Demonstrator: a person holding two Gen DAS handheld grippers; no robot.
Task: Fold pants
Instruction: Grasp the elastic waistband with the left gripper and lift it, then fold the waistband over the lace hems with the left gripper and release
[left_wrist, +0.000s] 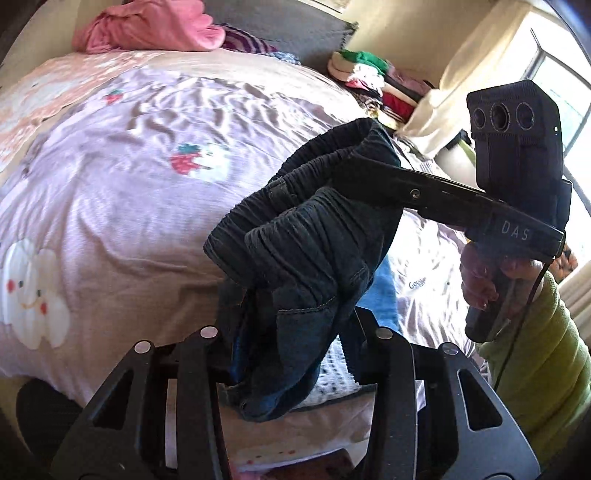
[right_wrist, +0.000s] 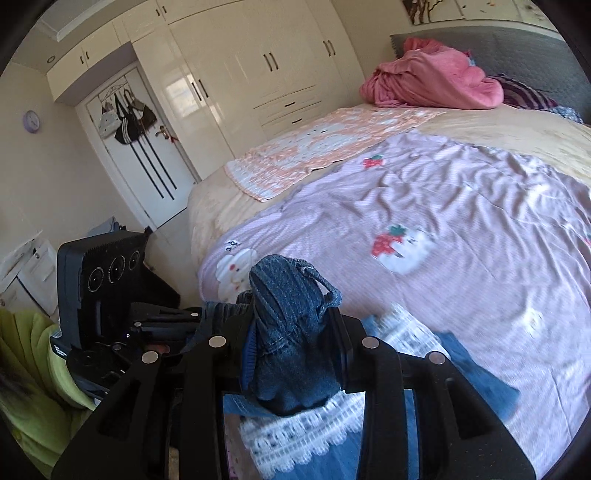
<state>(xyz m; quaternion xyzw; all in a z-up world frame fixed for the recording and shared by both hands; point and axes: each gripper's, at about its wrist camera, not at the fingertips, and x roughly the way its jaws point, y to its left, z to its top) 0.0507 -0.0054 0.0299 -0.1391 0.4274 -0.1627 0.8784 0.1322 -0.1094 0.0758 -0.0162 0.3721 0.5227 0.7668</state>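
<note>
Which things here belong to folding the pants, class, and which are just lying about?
In the job:
dark denim pants
left gripper, clamped on them
right gripper, clamped on them

Lying about:
pink blanket
stacked clothes
lace-trimmed garment
hanging bags

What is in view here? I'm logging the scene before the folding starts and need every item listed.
Dark blue denim pants: one, bunched, held above the bed by both grippers.
Lilac strawberry-print sheet: one, spread over the bed.
Peach patterned cloth: one, flat beside the sheet.
Pink bundled blanket: one, by the grey headboard.
Folded clothes stack: one, mixed colours, beside the bed.
Cream wardrobe: one, along the wall.
White lace-trimmed garment: one, under the pants.
Left gripper: black, clamped on the pants.
Right gripper: black, clamped on the pants.
Green sleeve: one, on the arm that holds the right gripper.
</note>
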